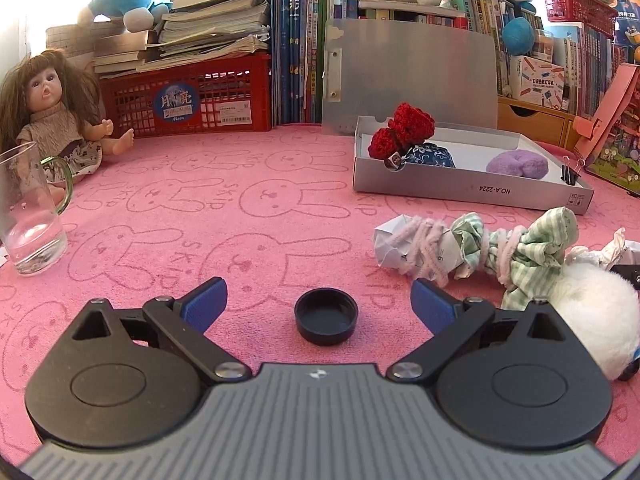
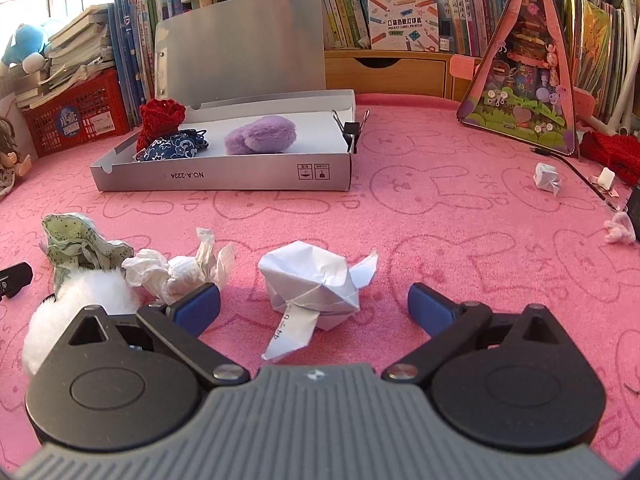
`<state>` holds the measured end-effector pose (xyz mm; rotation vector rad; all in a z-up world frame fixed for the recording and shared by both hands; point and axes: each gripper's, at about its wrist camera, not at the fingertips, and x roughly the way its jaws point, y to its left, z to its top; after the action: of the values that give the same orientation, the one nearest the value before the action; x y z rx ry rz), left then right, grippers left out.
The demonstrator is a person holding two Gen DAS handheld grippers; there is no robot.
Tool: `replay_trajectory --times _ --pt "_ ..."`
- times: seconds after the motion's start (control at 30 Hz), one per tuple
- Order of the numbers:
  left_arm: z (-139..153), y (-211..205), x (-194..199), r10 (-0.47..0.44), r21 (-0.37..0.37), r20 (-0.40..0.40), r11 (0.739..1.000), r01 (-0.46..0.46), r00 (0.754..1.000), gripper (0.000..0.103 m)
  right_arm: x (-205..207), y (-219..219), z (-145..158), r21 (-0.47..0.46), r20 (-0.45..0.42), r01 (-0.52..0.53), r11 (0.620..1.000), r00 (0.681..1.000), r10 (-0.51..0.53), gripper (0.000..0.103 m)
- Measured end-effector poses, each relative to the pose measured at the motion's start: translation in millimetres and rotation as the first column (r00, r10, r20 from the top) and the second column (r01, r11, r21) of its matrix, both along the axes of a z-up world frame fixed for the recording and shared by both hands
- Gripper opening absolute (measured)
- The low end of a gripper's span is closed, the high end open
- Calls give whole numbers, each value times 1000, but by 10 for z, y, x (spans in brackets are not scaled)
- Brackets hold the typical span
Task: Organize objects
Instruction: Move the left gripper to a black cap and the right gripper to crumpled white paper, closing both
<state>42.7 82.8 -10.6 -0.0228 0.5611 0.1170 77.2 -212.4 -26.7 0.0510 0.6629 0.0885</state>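
Left wrist view: left gripper [image 1: 319, 300] spread wide around the black cap [image 1: 326, 315] — lined up to pinch it. Right gripper [image 2: 314, 303] equally open, straddling the crumpled paper [image 2: 312, 282] — apparently bound for the grey box [image 2: 224, 178].

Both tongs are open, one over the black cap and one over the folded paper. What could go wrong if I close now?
1. The black cap is low and round; the left tongs may pinch above it or squirt it away.
2. The folded paper is hollow; the right tongs could crush it or catch only its loose strip.
3. The white fluffy ball touches the right tongs' left finger and may get dragged.
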Motion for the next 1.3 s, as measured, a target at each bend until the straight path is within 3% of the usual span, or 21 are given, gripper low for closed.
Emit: replay_trajectory --times 0.13,0.23,0.37,1.3 --pt "-27 66 75 9 -47 -47 999 -11 999 100 19 69 -13 -48 -14 0 999 1000 0 103" --pt "-34 37 84 4 -30 -54 1000 -5 999 100 27 127 -19 -90 -22 -3 996 1000 1 103" --pt "-37 -8 96 6 -4 -66 1000 -6 998 100 29 112 -19 -85 -23 -2 996 1000 0 103" --pt "-19 11 34 42 -16 -56 999 -43 998 103 26 113 -23 -87 -23 -1 996 1000 0 103"
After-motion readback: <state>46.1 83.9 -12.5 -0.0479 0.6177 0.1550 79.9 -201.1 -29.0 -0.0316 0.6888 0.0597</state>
